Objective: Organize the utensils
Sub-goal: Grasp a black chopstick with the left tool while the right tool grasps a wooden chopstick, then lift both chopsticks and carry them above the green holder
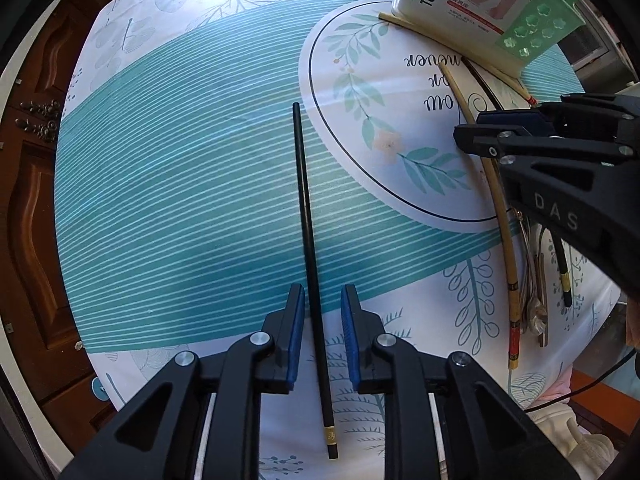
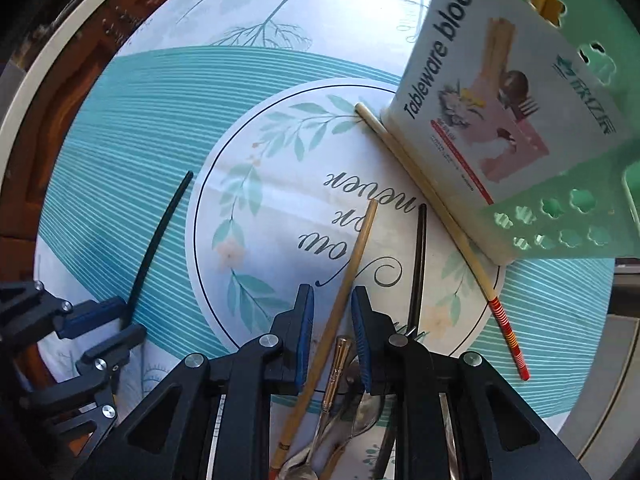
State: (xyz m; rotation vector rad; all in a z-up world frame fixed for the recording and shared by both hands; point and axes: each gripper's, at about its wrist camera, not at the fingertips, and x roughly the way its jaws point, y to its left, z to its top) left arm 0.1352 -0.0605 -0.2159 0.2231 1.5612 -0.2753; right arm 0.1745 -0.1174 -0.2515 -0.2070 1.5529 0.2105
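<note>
Left gripper (image 1: 320, 336): fingers slightly apart, astride black chopstick (image 1: 306, 216) lying on bench (image 1: 180, 200), pads clear. Right gripper (image 2: 332, 332): fingers narrow, bamboo chopstick (image 2: 352, 264) between them, grip uncertain. Spoons (image 2: 344, 412) lower centre. Holder (image 2: 520, 120) upper right. Step: gathering chopsticks. Next: close, lift, carry to holder.
</note>
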